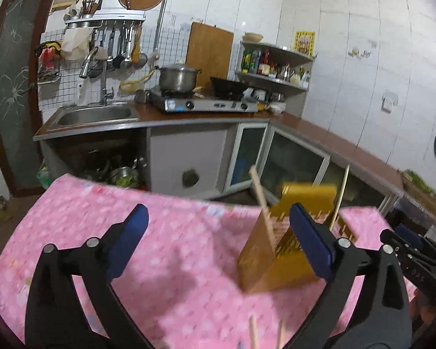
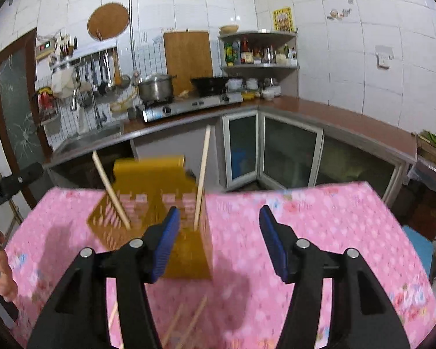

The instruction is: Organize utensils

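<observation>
Kitchen tabletop, pink cloth: yellow holder with two chopsticks.
Both grippers, left and right, gape empty; a knock could topple it.

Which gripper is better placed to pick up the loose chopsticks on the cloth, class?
Probably right: the loose chopsticks lie just below the open, empty right gripper; the left gripper is open too.

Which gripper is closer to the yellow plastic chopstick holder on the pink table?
Left. The left gripper has one blue pad right against the yellow plastic chopstick holder. The right gripper sits open just in front, beside it.
</observation>
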Tool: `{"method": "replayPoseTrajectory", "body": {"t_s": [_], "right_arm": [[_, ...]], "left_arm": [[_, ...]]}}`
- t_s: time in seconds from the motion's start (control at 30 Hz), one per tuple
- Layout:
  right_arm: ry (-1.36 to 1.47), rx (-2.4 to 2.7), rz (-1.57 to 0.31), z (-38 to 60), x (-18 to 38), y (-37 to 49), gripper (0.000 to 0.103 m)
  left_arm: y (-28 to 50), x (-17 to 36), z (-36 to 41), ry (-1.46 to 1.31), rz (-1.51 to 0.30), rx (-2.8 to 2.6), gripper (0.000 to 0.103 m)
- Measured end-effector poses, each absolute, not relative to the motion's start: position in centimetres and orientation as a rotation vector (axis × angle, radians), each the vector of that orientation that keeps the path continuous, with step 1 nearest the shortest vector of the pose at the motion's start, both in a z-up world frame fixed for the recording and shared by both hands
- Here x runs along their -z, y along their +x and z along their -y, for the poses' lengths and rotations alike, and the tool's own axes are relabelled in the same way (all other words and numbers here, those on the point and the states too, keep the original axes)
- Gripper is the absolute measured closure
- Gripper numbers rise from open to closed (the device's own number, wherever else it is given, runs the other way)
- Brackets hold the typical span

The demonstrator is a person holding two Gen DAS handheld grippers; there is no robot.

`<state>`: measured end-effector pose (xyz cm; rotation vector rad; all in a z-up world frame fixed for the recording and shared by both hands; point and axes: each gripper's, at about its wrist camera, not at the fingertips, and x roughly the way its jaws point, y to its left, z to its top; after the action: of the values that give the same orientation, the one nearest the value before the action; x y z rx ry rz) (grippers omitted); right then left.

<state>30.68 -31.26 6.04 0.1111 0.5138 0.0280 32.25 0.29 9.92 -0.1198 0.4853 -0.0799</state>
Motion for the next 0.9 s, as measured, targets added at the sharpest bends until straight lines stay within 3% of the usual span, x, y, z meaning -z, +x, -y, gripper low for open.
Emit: {"method": "replayPoseTrajectory", "body": {"t_s": [0.43, 0.9], "right_arm": [[0.087, 0.005, -0.675, 29.1, 1.0, 25.8, 0.046], [0.110, 0.058, -0.727, 28.9, 4.8, 23.0, 0.046]], "left_arm": [[28.8, -2.4, -1.8, -0.081, -0.708, 0.092, 0.005], [26.7, 2.0, -0.4, -0.035, -0.804, 0.136, 0.005]]}}
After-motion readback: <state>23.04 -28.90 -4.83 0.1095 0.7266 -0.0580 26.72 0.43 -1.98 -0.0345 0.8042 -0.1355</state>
